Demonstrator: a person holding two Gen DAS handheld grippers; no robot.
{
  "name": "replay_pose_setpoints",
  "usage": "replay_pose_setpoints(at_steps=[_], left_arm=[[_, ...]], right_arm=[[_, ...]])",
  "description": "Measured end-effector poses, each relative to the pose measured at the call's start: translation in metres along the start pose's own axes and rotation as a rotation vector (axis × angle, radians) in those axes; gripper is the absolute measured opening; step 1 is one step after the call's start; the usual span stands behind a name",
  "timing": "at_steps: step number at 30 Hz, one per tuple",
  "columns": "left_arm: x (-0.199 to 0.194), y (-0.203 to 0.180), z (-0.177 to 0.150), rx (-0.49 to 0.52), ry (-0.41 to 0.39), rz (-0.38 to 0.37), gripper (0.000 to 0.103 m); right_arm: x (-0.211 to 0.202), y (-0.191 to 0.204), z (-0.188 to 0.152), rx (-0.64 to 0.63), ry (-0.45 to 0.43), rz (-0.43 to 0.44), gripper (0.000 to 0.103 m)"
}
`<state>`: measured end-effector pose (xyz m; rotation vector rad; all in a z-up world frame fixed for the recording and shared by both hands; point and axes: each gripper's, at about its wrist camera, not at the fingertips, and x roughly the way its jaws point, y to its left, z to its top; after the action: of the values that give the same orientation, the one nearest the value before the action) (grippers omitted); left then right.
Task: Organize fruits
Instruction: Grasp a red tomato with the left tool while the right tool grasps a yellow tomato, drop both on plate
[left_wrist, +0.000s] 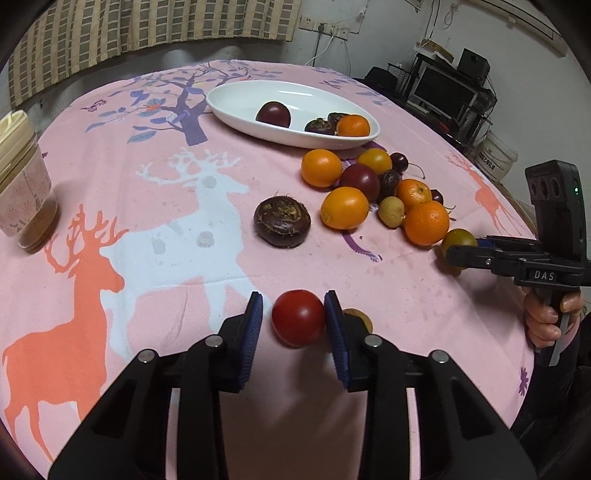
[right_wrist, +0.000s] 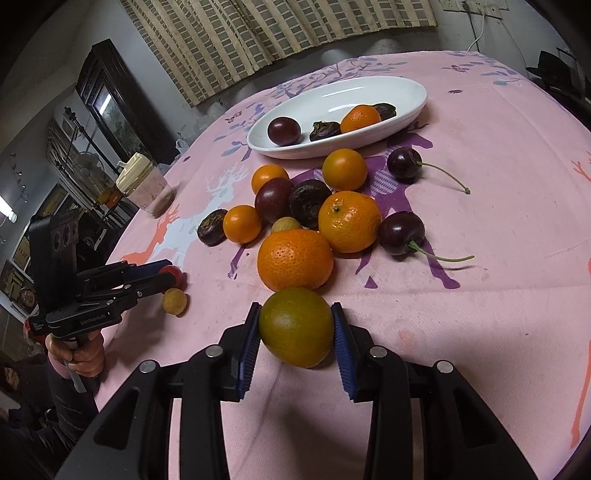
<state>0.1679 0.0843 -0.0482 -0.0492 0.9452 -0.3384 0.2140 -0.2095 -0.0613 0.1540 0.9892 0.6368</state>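
My left gripper (left_wrist: 293, 317) is open around a small red tomato (left_wrist: 298, 317) on the pink cloth; the right pad touches it and a gap shows at the left pad. My right gripper (right_wrist: 295, 326) is shut on a greenish-yellow citrus fruit (right_wrist: 295, 326), both pads against it. A white oval dish (left_wrist: 236, 107) at the back holds a dark plum (left_wrist: 273, 114), an orange (left_wrist: 353, 125) and dark water chestnuts. A pile of oranges, plums and cherries (right_wrist: 314, 214) lies in front of the dish (right_wrist: 406, 88).
A lone water chestnut (left_wrist: 282, 220) lies mid-table. A small yellow-brown fruit (right_wrist: 174, 301) sits beside the left gripper. A lidded jar (left_wrist: 22, 181) stands at the left edge. The table edge drops off at the right, with shelves and a monitor (left_wrist: 447, 92) beyond.
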Motion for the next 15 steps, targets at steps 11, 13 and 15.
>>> replay_pose_setpoints(at_steps=[11,13,15], left_arm=[[0.005,-0.003,-0.001,-0.025,0.039,-0.016,0.028],[0.002,0.001,0.012,-0.046,0.026,0.002,0.028],[-0.004,0.006,0.033,-0.072,-0.010,-0.006,0.028]], right_arm=[[-0.008,0.006,0.001,-0.027,-0.048,0.013,0.038],[-0.014,0.013,0.007,-0.073,-0.079,-0.009,0.038],[-0.022,0.018,0.026,-0.098,-0.130,-0.023,0.038]])
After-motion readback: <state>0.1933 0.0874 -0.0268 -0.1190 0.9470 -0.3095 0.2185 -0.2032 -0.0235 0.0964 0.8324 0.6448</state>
